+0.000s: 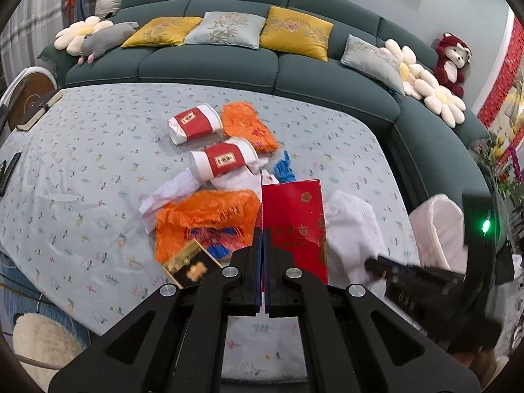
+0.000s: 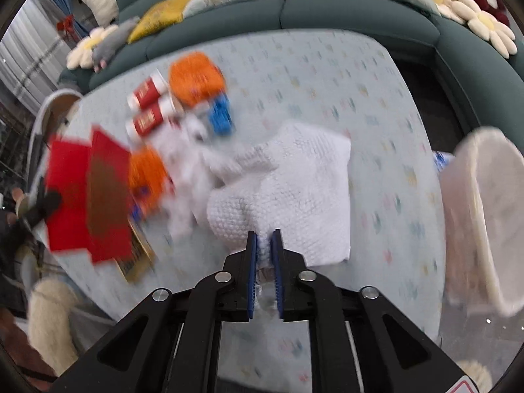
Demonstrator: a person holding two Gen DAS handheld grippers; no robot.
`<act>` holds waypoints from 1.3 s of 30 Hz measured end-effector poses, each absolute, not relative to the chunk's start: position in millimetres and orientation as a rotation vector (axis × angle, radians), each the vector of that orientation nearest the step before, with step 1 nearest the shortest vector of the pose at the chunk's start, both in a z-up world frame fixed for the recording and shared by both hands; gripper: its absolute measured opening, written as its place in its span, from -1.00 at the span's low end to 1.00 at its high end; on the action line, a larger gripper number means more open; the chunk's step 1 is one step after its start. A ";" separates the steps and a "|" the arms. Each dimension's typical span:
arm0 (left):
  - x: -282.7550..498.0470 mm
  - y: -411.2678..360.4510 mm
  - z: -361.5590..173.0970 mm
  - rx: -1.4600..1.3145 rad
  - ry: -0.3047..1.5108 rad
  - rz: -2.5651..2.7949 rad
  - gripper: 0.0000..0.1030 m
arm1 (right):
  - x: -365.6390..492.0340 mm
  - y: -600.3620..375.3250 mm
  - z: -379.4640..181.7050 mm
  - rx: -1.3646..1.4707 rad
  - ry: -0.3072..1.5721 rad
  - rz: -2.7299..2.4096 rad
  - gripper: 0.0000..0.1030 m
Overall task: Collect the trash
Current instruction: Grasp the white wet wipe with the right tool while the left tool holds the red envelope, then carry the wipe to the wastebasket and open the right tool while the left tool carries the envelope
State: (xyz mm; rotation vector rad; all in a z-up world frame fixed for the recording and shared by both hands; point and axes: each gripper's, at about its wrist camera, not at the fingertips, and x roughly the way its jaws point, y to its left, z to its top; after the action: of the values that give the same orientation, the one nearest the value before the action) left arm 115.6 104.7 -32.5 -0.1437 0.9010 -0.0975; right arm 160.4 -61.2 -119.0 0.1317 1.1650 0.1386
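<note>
left tool [image 1: 263,234] clamped shut, right tool [image 2: 263,239] nearly closed

Cups [image 1: 209,140] behind envelope [image 1: 294,222]; bubble wrap [image 1: 353,229] right of envelope; bin [image 1: 435,229] farther right.

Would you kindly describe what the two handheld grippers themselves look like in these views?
Both look the same: the left gripper and the right gripper have matte black angular linkage arms with triangular cut-outs, round silver pivot pins, and two flat fingers faced with blue pads. Seen from the left view, the right gripper's black body carries a lit green lamp.

Red envelope [image 1: 294,216] upright; white wrap [image 2: 294,190] crumpled
</note>
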 end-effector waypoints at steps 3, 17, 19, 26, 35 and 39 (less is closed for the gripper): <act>108.8 96.1 -35.3 -0.128 0.912 -0.115 -0.99 | 150.2 -67.6 -126.8 0.129 1.178 0.107 -0.49; 114.8 97.6 -45.8 -0.106 0.940 -0.103 -0.99 | 226.5 -49.2 -157.0 0.135 1.203 0.109 -0.02; 117.7 100.7 -48.8 -0.108 0.948 -0.095 -0.99 | 230.5 -47.8 -165.6 0.125 1.220 0.113 -0.30; 122.0 99.1 -49.0 -0.111 0.952 -0.095 -0.99 | 228.3 -60.1 -145.5 0.132 1.174 0.119 -0.96; 109.9 75.2 -27.7 -0.087 0.903 -0.138 -0.99 | 199.5 -109.0 -65.7 0.228 0.985 0.090 -0.96; 104.2 55.4 -15.6 -0.067 0.877 -0.177 -0.99 | 184.5 -136.7 -38.2 0.249 0.926 0.054 -0.96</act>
State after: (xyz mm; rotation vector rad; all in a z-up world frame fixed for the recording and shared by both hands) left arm 104.2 55.4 -15.6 -0.0674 0.8774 -0.1771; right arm 184.5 -136.7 -38.2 0.2494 0.9256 0.0544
